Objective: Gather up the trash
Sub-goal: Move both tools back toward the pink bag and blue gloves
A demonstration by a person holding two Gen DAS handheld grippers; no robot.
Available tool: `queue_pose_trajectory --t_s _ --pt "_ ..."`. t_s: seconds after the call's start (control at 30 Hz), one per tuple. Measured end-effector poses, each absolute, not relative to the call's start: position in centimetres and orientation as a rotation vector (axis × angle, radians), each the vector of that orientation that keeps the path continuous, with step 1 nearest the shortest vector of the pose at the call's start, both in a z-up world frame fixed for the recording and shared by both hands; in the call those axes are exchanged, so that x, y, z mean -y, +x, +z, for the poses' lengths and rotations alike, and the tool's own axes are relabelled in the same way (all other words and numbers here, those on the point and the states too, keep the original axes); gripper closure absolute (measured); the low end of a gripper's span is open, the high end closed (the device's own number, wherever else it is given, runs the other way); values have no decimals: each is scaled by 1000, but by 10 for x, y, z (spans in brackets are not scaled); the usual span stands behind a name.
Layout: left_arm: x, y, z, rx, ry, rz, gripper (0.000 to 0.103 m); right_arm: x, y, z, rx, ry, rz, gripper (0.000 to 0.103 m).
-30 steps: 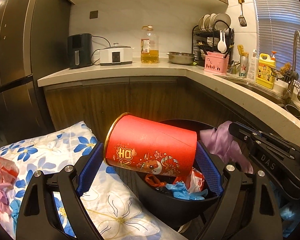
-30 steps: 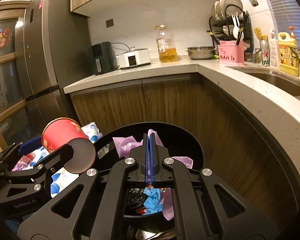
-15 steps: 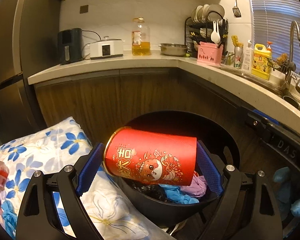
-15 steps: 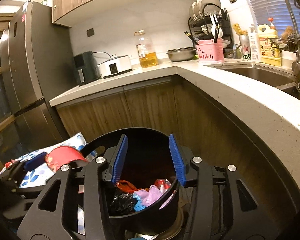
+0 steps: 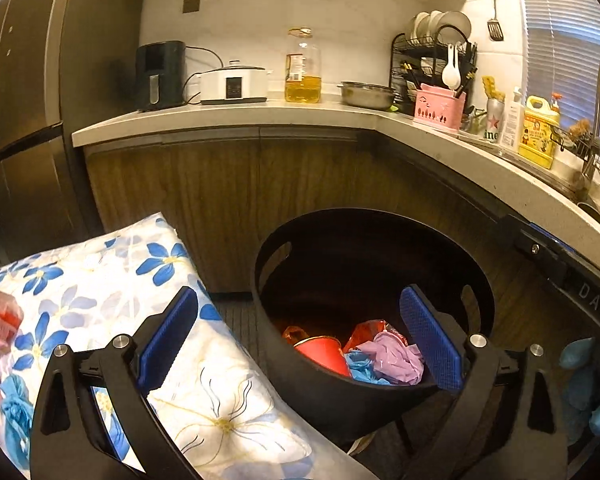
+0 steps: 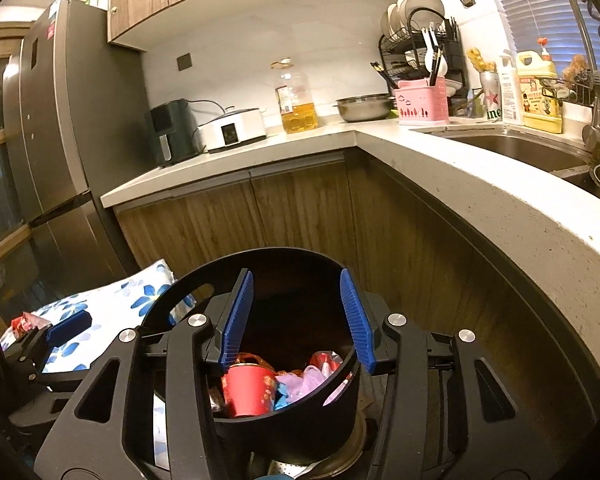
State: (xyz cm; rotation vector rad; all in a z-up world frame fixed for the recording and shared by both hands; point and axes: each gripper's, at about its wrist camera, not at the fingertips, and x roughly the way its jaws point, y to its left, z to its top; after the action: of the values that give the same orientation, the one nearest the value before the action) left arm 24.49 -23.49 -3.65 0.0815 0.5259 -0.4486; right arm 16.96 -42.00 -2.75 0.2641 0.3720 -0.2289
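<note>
wooden cabinets [image 5: 228, 188] under pale countertop [image 5: 236, 118]

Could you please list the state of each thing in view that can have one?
left gripper: open, jaws just widened, nothing between them.
right gripper: open, empty, above the bin.
black bin: uncovered, partly filled with trash.
red cup: lying inside the bin.
purple glove: crumpled in the bin.
oil bottle: upright, partly full.
</note>
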Motion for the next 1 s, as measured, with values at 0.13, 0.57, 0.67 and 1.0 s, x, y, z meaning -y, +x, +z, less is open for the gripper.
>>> queue_pose_trajectory --t_s 0.13,0.57,0.67,1.0 --pt "223 236 -38 -517 75 -408 6 410 166 -29 -375 240 -222 58" --pt "159 202 -35 -460 15 -233 6 365 159 -34 -387 204 -175 51" --pt "144 193 -34 -446 11 -199 6 353 157 -35 -386 200 -162 49" --pt "83 166 -36 -423 -16 -57 6 299 152 -41 -403 182 -80 48"
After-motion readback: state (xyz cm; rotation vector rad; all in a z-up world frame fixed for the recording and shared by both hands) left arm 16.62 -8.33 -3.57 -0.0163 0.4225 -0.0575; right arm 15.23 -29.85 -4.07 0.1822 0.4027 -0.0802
